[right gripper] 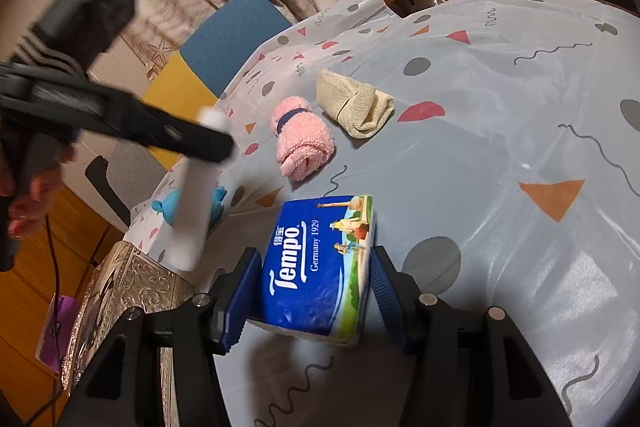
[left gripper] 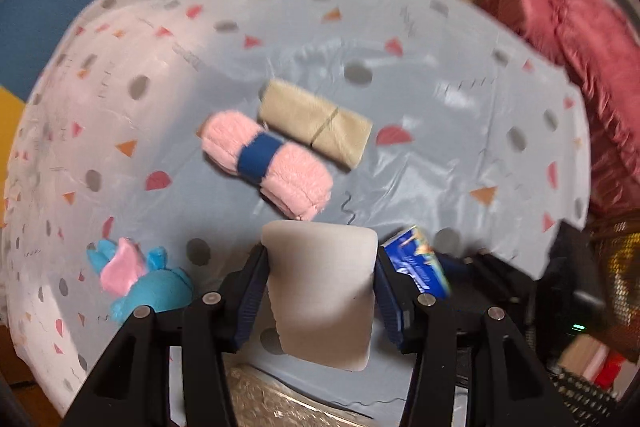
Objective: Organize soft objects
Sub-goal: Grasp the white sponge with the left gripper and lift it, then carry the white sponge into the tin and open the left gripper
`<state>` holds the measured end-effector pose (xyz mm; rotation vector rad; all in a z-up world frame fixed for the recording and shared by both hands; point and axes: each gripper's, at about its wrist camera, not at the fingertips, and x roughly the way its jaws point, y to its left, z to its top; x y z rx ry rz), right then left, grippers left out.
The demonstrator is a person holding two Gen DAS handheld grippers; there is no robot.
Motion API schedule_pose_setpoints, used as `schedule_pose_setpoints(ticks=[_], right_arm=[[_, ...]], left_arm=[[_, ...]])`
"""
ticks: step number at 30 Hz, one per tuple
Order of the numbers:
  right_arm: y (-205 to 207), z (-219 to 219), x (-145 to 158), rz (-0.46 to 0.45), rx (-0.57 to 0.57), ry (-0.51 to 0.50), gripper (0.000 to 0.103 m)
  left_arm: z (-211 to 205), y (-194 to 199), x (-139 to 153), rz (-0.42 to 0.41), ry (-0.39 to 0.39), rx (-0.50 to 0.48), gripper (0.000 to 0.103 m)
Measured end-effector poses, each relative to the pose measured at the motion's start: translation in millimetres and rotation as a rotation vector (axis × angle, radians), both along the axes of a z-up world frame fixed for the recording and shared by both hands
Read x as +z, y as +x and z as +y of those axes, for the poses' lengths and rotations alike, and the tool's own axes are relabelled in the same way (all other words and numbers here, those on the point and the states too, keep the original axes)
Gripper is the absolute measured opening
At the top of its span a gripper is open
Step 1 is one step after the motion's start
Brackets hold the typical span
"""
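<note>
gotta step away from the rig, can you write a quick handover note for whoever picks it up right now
Left gripper: shut on the white foam block, lifted over the near table edge.
Right gripper: shut on the Tempo tissue pack.
On the tablecloth: the pink rolled towel and beige rolled cloth lie side by side; the blue plush toy sits at the left edge.
The silver embossed box is at the near edge; its contents are hidden.
Left: place both held items, then towel, cloth, plush.

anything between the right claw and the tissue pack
No. The right claw already has the blue Tempo tissue pack between its fingers, with nothing wedged in. The left claw, beside it, grips a white pad. Where the pack should go isn't clear from these views.
</note>
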<state>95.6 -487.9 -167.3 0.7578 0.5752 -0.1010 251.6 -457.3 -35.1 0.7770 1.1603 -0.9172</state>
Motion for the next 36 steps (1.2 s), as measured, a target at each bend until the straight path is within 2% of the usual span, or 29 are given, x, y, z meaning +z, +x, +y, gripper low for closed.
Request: schedule_pose_setpoints(ticks=[4,11,15,18,22,26,30,33,36], right_arm=[[0,1,0,0.003,0.0,-0.002,0.055],[1,0,1,0.007,0.001,-0.004,0.055],[1,1,1,0.009,0.001,-0.005,0.055],[2,1,2,0.014,0.001,-0.008,0.055],[2,1,2,0.016,0.0,-0.009,0.055],[3,2,3,0.027,0.0,-0.017,0.055],[5,2,6,0.052,0.004,-0.016,0.055],[4,1,9,0.072,0.005,0.0,0.055],[-5,-2,14,0.063,-0.013,0.058,0.055]], left_arm=[[28,-14,38,0.013,-0.117,0.03,0.052],[105,-31,76,0.045,-0.277,0.078,0.052],[163,-39,112,0.086,-0.386,0.131,0.052],[217,-43,142,0.079,-0.467,0.176,0.052],[284,-42,161,0.027,-0.506,0.251,0.053],[352,-34,152,0.001,-0.494,0.361,0.053],[412,-29,121,-0.025,-0.428,0.466,0.053],[448,-28,83,-0.024,-0.384,0.533,0.053],[471,-25,42,0.033,-0.353,0.589,0.053]])
